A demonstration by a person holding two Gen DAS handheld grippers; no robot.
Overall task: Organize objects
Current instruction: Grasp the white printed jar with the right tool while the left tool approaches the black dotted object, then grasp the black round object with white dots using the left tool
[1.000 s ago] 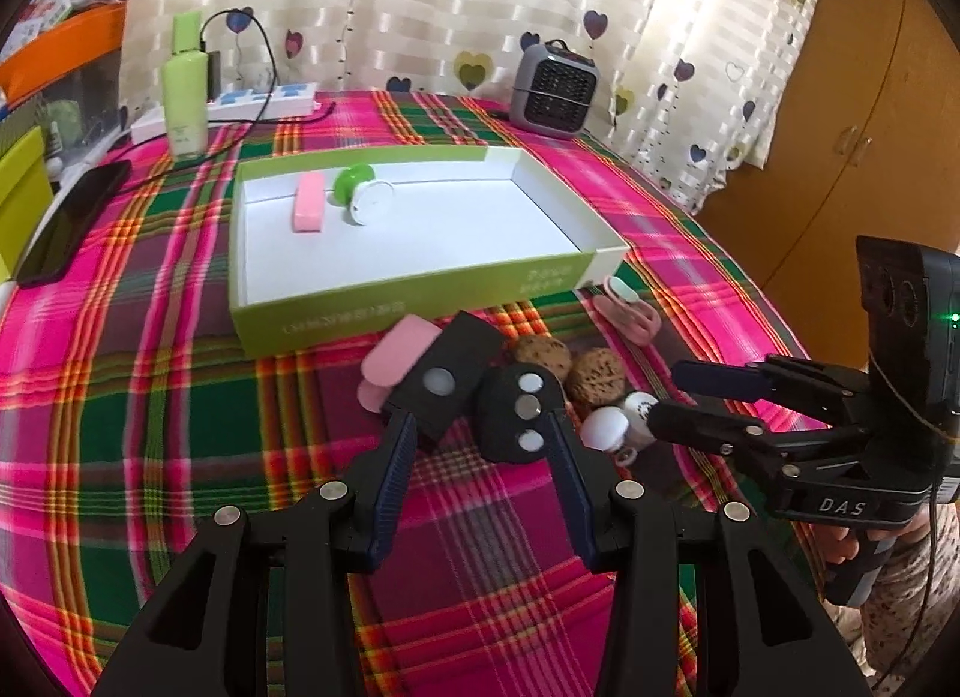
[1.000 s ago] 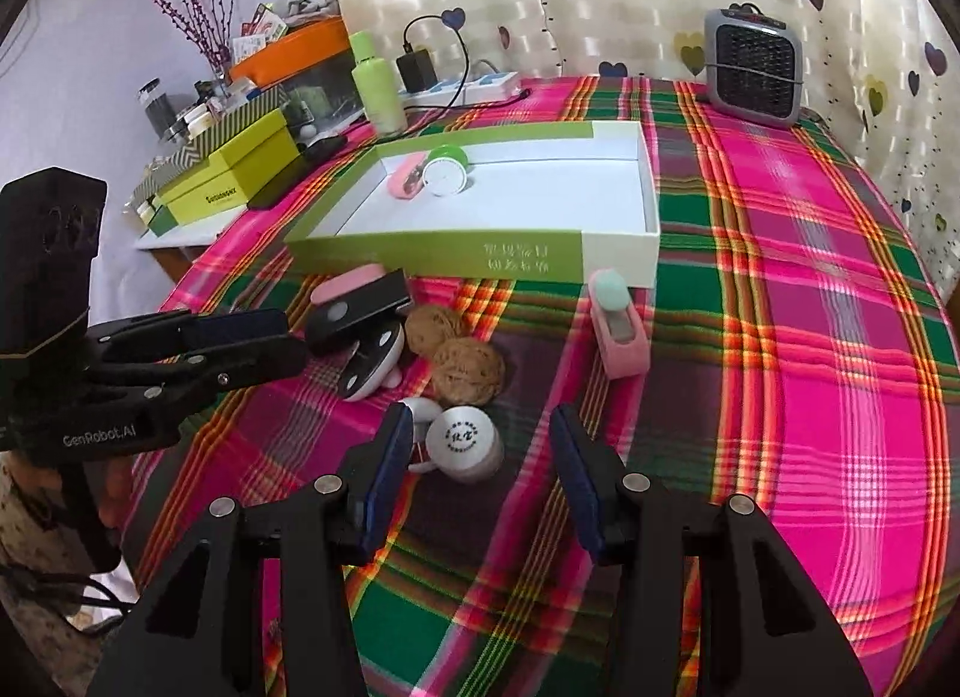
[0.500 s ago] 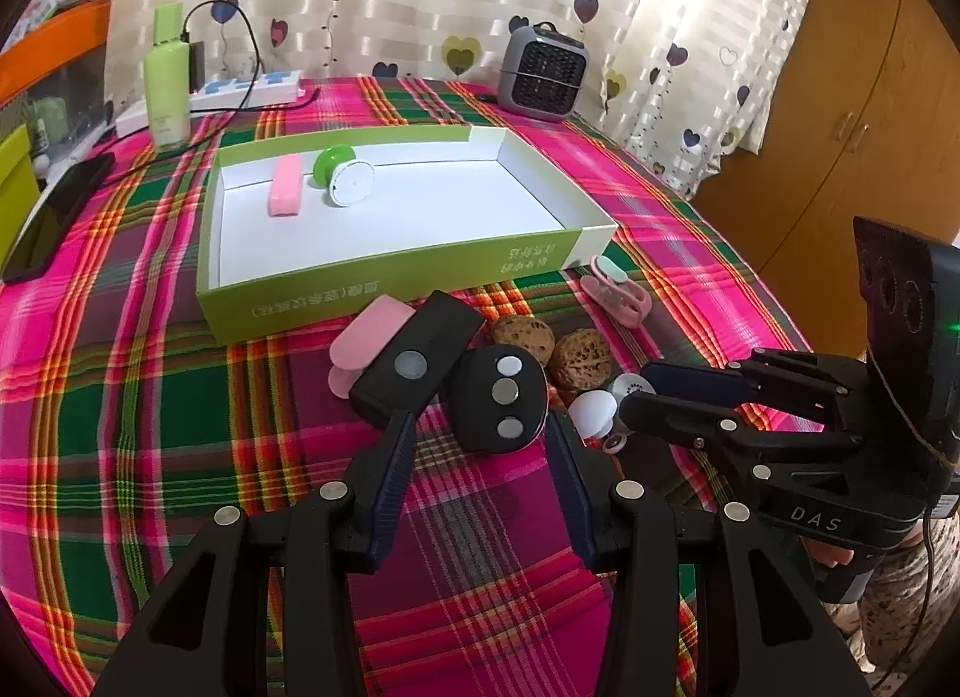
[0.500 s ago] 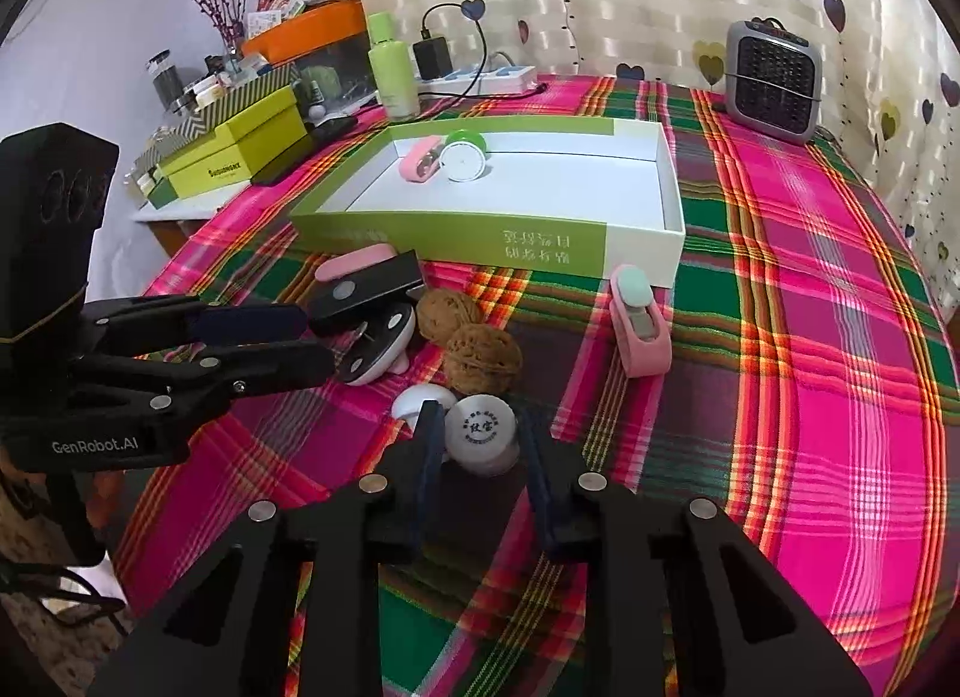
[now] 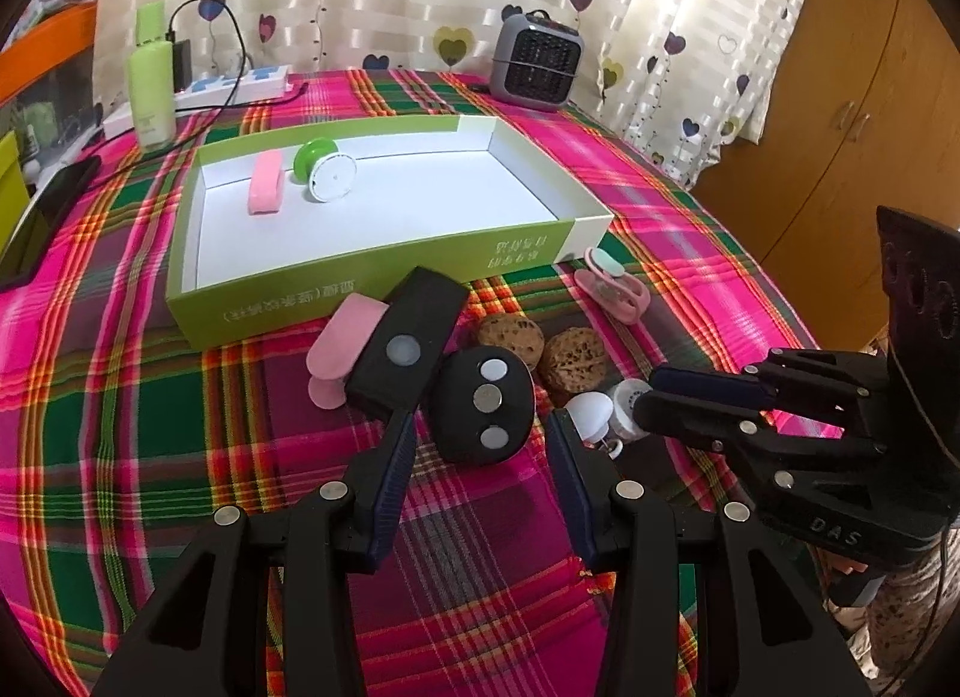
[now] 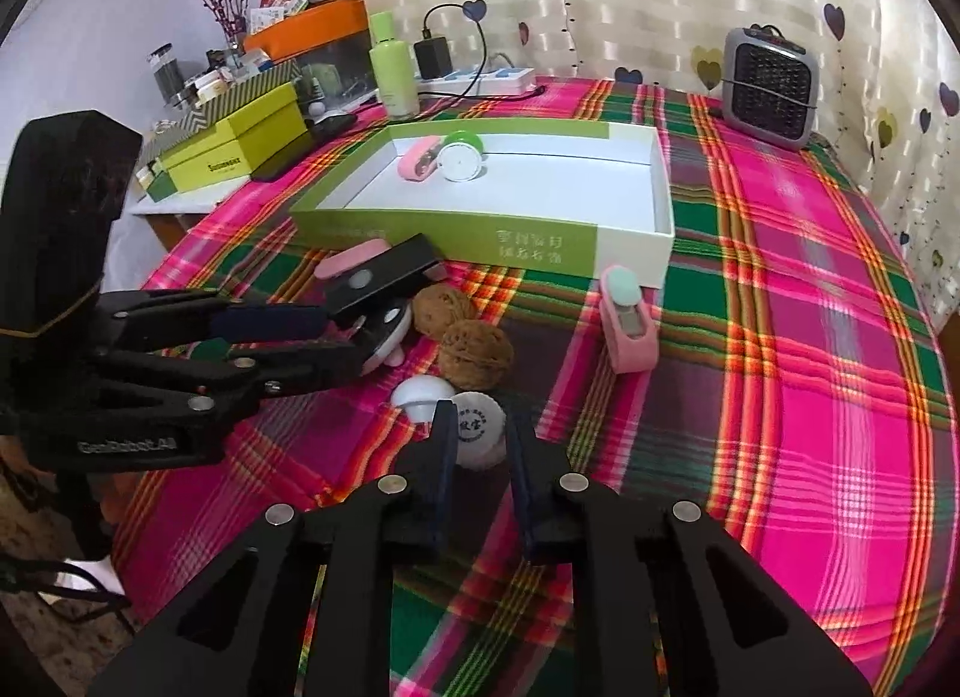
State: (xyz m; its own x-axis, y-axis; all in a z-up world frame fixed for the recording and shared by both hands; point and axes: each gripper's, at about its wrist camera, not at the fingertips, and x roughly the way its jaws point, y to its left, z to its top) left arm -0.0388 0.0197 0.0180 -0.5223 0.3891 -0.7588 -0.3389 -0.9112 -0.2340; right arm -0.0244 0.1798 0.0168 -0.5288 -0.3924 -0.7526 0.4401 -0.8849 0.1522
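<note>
Right wrist view: right hand-held gripper point(image 6: 478, 438) pinches white ball point(image 6: 477, 436), apparently touching white cap point(image 6: 420, 397), walnuts point(image 6: 474, 358) just beyond.

left hand-held gripper point(image 6: 354, 337) hides part of the black oval piece point(image 6: 387, 340).

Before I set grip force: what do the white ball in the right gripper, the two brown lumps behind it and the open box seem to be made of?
White ball: smooth matte plastic, printed mark, likely a ping-pong ball. Brown lumps: wrinkled, hard-looking shells, apparently walnuts. Box: thin printed cardboard, white inside, folded corners.
</note>
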